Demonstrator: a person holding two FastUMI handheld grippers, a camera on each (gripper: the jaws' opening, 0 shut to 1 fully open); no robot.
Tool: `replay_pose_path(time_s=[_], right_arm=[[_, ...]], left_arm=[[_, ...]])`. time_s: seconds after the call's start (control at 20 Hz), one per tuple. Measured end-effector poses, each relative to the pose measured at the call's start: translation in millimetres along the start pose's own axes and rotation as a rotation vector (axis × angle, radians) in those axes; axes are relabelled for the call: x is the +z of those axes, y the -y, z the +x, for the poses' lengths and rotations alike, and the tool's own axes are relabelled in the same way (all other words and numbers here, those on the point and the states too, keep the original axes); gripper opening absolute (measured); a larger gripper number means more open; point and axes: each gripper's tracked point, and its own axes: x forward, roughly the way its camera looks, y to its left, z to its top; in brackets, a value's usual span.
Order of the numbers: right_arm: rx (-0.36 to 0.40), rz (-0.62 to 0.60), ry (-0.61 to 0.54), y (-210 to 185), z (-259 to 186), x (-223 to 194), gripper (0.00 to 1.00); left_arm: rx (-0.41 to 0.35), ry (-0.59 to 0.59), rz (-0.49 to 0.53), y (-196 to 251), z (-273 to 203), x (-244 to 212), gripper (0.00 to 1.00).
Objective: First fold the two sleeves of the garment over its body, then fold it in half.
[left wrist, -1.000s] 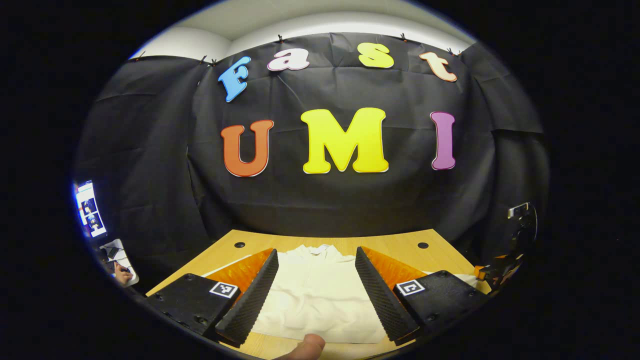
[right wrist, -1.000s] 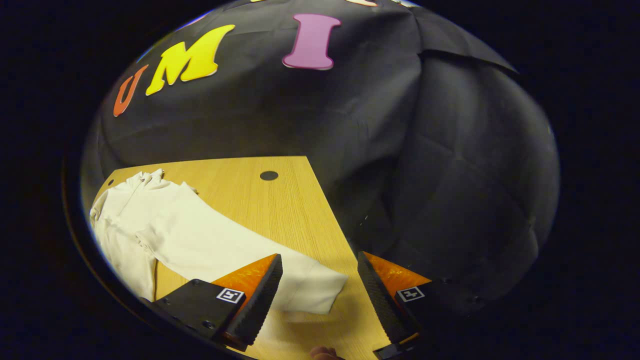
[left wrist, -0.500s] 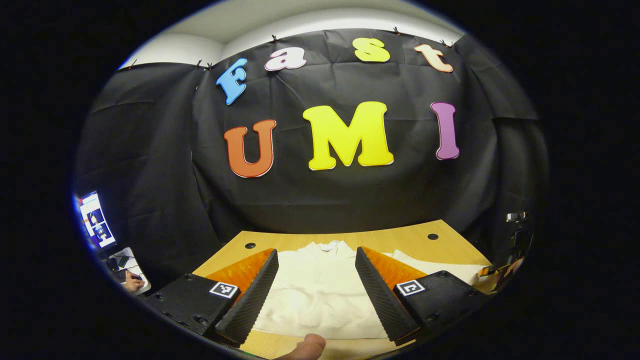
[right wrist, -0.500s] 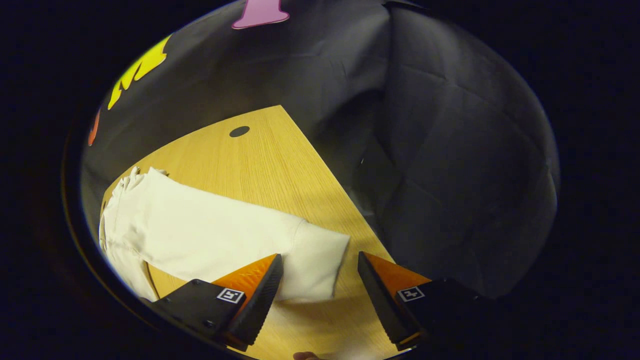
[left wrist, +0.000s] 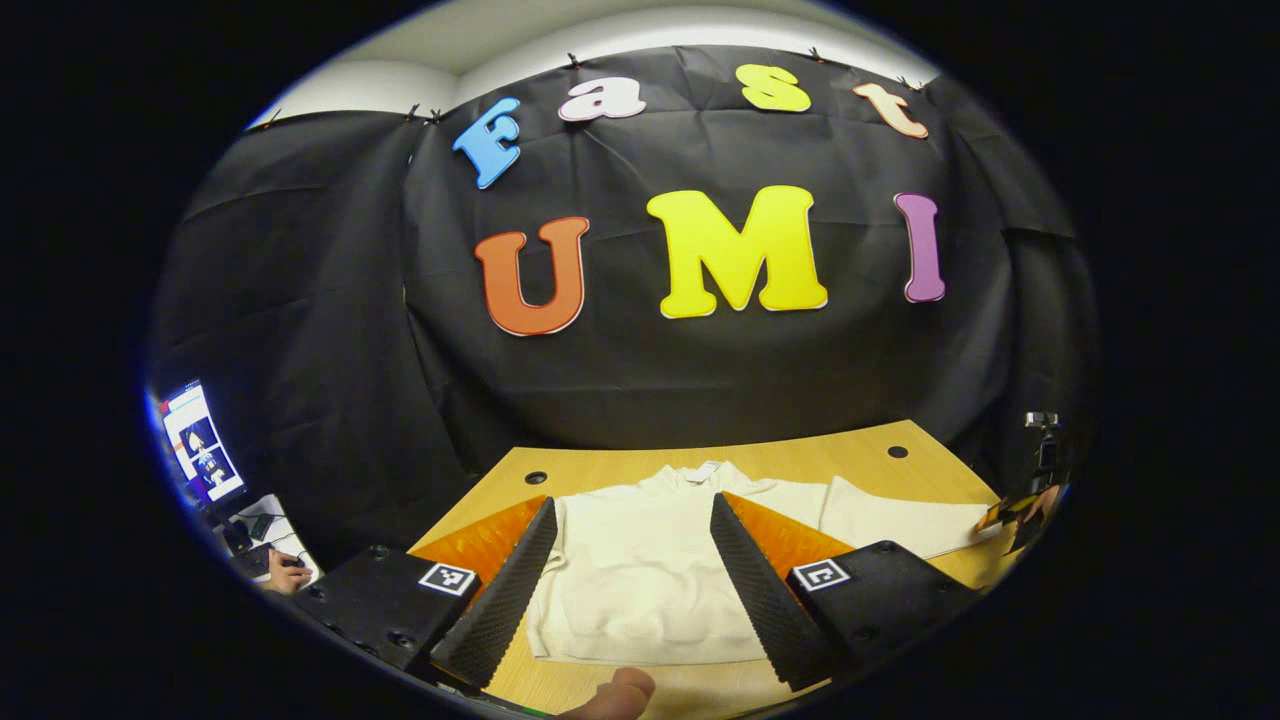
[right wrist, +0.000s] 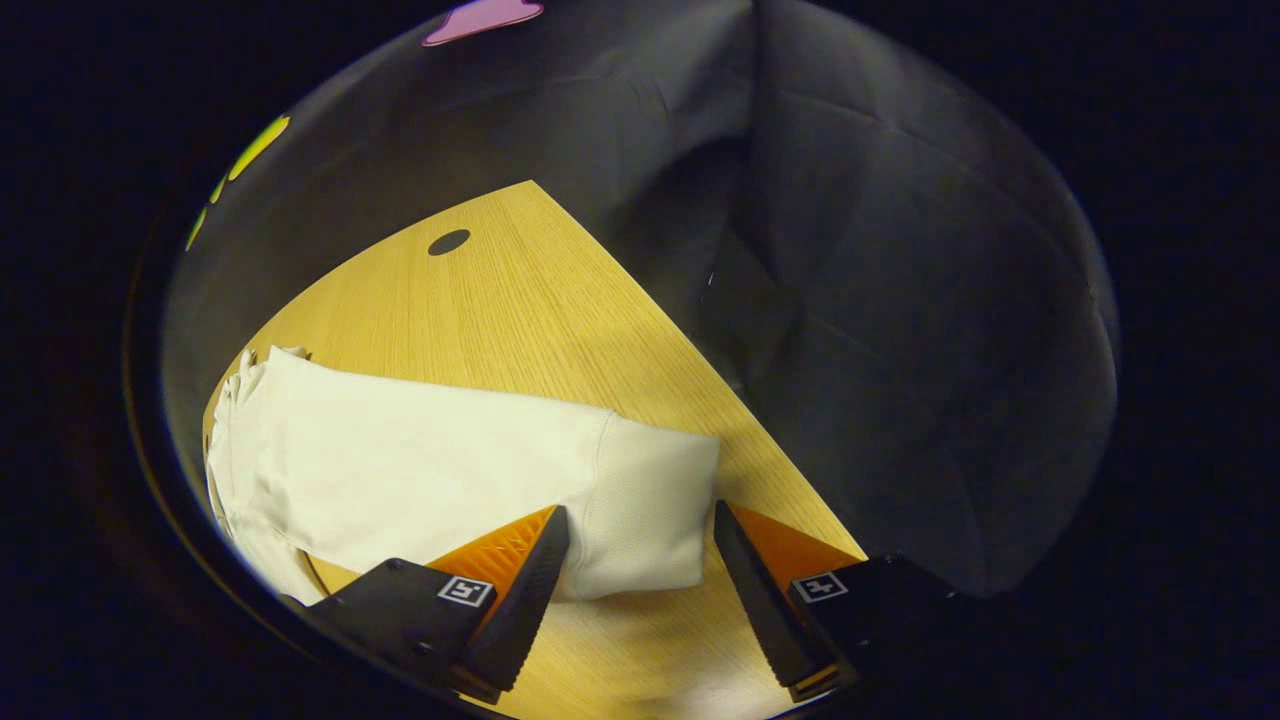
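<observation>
A cream white garment (left wrist: pixel 640 570) lies flat on the wooden table (left wrist: pixel 800 460), collar toward the wall. Its right sleeve (left wrist: pixel 900 520) stretches out to the right. My left gripper (left wrist: pixel 630 600) hovers open over the garment's lower body, nothing between its fingers. In the right gripper view the same sleeve (right wrist: pixel 430 465) runs across the table and its cuff (right wrist: pixel 650 510) lies just ahead of my right gripper (right wrist: pixel 630 600), which is open and low over the table. The other gripper (left wrist: pixel 1030 500) shows small at the sleeve's end in the left gripper view.
The table's right edge (right wrist: pixel 700 350) drops off to the black cloth close to the cuff. Round holes (right wrist: pixel 449 241) mark the table's far corners. A lit screen (left wrist: pixel 200 445) and a person's hand (left wrist: pixel 285 580) are at far left, below table level.
My right gripper has swung right and lowered toward the sleeve's cuff, which now sits between its open fingers' line. My left gripper pulled back and left a little, showing more of the garment.
</observation>
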Motion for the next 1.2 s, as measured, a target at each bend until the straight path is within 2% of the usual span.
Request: replay_pose_path(time_s=[0.05, 0.1, 0.15, 0.2, 0.35, 0.4, 0.45, 0.7, 0.85, 0.95, 1.05, 1.2], right_arm=[[-0.003, 0.009, -0.004, -3, 0, 2, 0.89], [0.0, 0.014, -0.01, -6, 0, 2, 0.79], [0.008, 0.018, -0.014, -10, -1, 2, 0.74], [0.008, 0.026, -0.021, -13, 1, 1, 0.57], [0.001, 0.029, -0.022, -19, -1, 2, 0.24], [-0.002, 0.032, -0.018, -19, -2, 1, 0.23], [-0.001, 0.037, -0.02, -20, -3, 1, 0.1], [0.03, 0.028, 0.033, -31, -35, 11, 0.1], [0.086, 0.013, 0.074, -54, -68, 24, 0.1], [0.098, -0.025, 0.106, -69, -90, 37, 0.1], [0.105, -0.062, 0.128, -97, -107, 41, 0.1], [0.173, -0.107, 0.172, -160, -135, 51, 0.1]], left_arm=[[0.009, -0.003, -0.008, -6, 2, -2, 0.98], [0.018, -0.001, -0.014, -11, 4, -1, 0.99], [0.023, 0.004, -0.017, -12, 4, 0, 0.99], [0.029, 0.009, -0.016, -16, 5, 2, 0.99], [0.026, 0.016, -0.026, -28, 9, -2, 0.99], [0.025, 0.015, -0.027, -30, 9, -4, 0.99], [0.02, 0.011, -0.03, -34, 10, -6, 0.99], [-0.017, -0.002, -0.04, -37, 14, -17, 0.99], [-0.028, -0.004, -0.04, -45, 16, -24, 0.99], [-0.045, -0.001, -0.042, -48, 19, -28, 0.99], [-0.065, -0.005, -0.043, -52, 21, -34, 0.99], [-0.091, 0.003, -0.051, -62, 28, -35, 0.99]])
